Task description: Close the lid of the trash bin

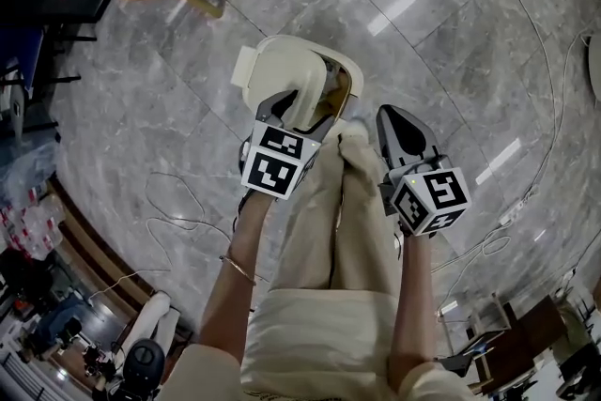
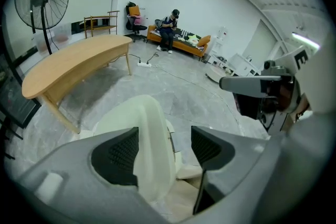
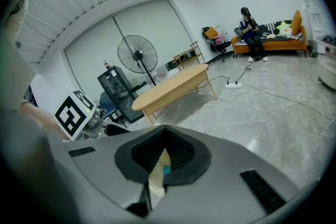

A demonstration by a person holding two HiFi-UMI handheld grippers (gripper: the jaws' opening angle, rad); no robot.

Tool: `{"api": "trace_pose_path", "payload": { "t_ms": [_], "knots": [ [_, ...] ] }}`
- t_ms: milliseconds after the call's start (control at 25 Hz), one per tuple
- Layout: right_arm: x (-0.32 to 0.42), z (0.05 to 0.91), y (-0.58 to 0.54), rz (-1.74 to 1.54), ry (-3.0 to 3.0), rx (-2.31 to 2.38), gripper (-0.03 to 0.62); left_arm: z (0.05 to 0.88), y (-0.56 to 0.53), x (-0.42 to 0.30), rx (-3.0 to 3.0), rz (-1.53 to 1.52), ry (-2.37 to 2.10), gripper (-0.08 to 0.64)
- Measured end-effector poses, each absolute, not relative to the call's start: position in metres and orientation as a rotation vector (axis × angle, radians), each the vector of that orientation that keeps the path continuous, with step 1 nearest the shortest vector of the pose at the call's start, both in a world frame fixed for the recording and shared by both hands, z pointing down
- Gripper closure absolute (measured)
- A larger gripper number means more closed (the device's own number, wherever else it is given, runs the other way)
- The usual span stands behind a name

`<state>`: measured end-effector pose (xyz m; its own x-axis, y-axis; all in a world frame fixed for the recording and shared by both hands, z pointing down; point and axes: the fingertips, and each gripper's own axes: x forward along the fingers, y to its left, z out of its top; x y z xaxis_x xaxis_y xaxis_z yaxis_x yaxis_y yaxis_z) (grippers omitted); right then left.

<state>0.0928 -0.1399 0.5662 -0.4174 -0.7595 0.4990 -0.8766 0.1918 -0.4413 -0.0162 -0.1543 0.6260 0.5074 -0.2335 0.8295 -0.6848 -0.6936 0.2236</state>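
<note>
- Your left gripper (image 1: pixel 302 113) is unclenched, jaws straddling the raised cream lid (image 1: pixel 277 70) of the trash bin (image 1: pixel 355 75).
- Your right gripper (image 1: pixel 391 115) is clenched on nothing, beside the bin.

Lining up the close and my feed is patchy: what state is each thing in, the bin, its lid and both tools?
Trash bin: open, standing on the floor.
Lid: raised, not yet down.
Left tool: jaws apart, the lid's edge between them.
Right tool: jaws together, held beside the bin, not on it.
</note>
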Motion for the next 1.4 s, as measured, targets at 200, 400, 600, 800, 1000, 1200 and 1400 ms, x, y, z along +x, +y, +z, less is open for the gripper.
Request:
{"api": "trace_pose_path", "payload": {
  "t_ms": [200,400,600,800,1000,1200,1400],
  "knots": [
    [0.092,0.572,-0.134,1.039,-2.277,1.603,0.588,0.639,-0.148,-0.004,2.202,1.051,-0.722,0.238],
    [0.091,0.578,-0.129,1.051,-2.272,1.599,0.588,0.648,-0.145,0.003,2.191,0.978,-0.714,0.238],
    [0.092,0.583,-0.129,1.058,-2.268,1.597,0.588,0.655,-0.143,0.007,2.17,0.93,-0.704,0.239],
    [0.093,0.587,-0.13,1.05,-2.276,1.581,0.588,0.661,-0.144,0.01,2.145,0.841,-0.73,0.248],
    [0.097,0.595,-0.127,1.054,-2.268,1.57,0.588,0.672,-0.15,0.001,2.117,0.774,-0.825,0.368],
    [0.102,0.604,-0.125,1.064,-2.268,1.574,0.588,0.689,-0.152,-0.002,2.133,0.815,-0.874,0.464],
    [0.107,0.609,-0.126,1.029,-2.27,1.567,0.588,0.703,-0.152,-0.002,2.16,0.808,-0.939,0.513]
  ]
}}
